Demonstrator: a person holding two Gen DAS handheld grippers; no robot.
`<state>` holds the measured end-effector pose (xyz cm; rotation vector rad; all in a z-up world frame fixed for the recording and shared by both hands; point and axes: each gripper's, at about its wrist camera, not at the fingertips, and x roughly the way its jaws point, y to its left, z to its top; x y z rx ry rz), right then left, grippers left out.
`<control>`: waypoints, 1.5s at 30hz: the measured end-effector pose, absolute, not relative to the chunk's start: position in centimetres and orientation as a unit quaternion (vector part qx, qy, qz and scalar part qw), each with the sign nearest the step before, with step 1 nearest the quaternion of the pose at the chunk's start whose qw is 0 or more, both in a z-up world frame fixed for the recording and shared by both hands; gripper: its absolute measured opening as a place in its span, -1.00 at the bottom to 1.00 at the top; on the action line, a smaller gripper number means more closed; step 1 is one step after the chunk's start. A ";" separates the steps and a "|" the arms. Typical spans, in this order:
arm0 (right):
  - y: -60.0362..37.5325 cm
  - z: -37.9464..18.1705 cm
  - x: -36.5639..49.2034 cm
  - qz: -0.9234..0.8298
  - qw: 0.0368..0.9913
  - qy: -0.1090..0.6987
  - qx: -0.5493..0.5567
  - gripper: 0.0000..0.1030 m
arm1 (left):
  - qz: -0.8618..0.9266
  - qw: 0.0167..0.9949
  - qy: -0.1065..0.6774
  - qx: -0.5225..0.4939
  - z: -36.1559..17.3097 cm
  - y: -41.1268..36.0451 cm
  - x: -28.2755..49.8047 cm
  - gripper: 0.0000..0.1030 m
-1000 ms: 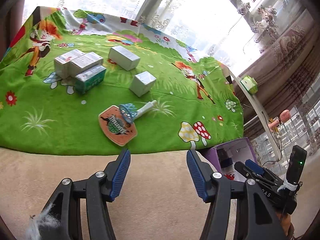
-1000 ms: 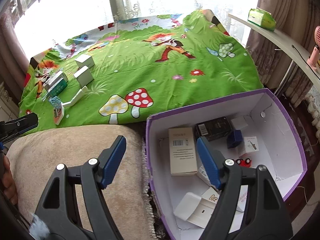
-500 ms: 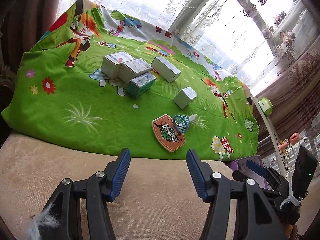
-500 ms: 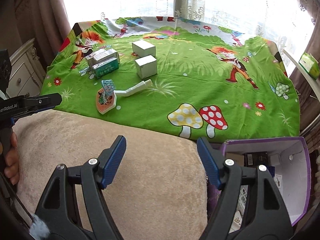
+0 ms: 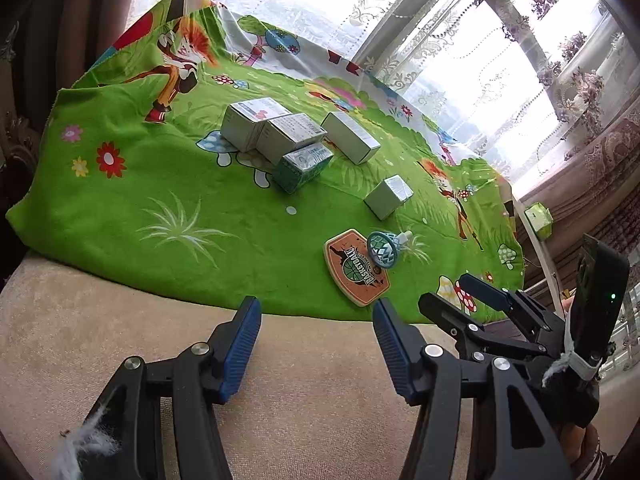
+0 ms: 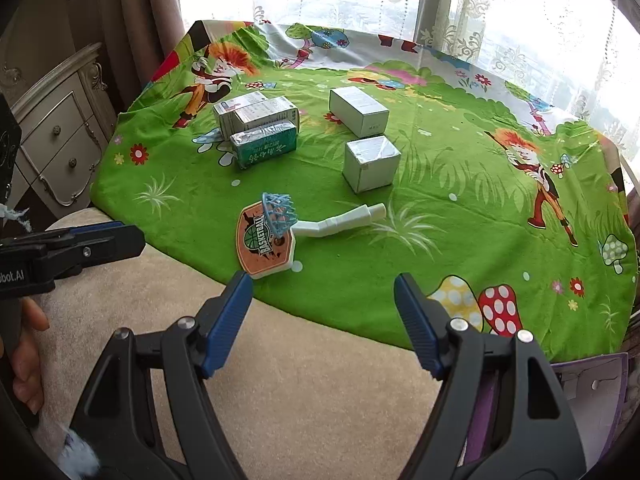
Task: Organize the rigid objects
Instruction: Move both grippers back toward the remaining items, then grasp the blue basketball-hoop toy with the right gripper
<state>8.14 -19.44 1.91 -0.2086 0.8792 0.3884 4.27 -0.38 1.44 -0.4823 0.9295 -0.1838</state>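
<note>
A toy basketball hoop (image 6: 266, 236) with an orange backboard, blue net and white handle lies on the green cartoon cloth (image 6: 460, 208); it also shows in the left wrist view (image 5: 358, 266). Behind it stand a silver cube box (image 6: 371, 163), a white box (image 6: 359, 111), a green box (image 6: 265, 146) and two grey boxes (image 6: 256, 114). My right gripper (image 6: 322, 312) is open and empty, just short of the hoop. My left gripper (image 5: 316, 338) is open and empty over the beige cushion, left of the right one.
The beige cushion (image 6: 300, 392) fills the foreground. A purple-rimmed cardboard box (image 6: 592, 392) sits at the lower right. A white dresser (image 6: 60, 136) stands at the left. Curtained windows lie behind the cloth. A shelf with a green tissue pack (image 5: 539, 221) is at the right.
Both grippers have swung left, away from the purple box and toward the cloth. The toy hoop and boxes now sit nearer and more central. Both jaws stay open.
</note>
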 end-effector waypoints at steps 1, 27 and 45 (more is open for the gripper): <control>-19.1 1.9 8.4 0.189 0.881 0.421 -0.100 0.48 | -0.086 0.861 0.444 -0.231 1.3 -0.3 4.3 0.14; -15.2 -0.9 13.6 0.209 0.857 0.454 -0.121 -0.38 | -0.083 0.883 0.448 -0.112 1.5 -0.9 14.9 0.14; -18.6 0.4 13.3 0.134 0.893 0.425 -0.066 -0.57 | -0.091 0.873 0.473 -0.073 -0.8 -2.6 19.4 -0.40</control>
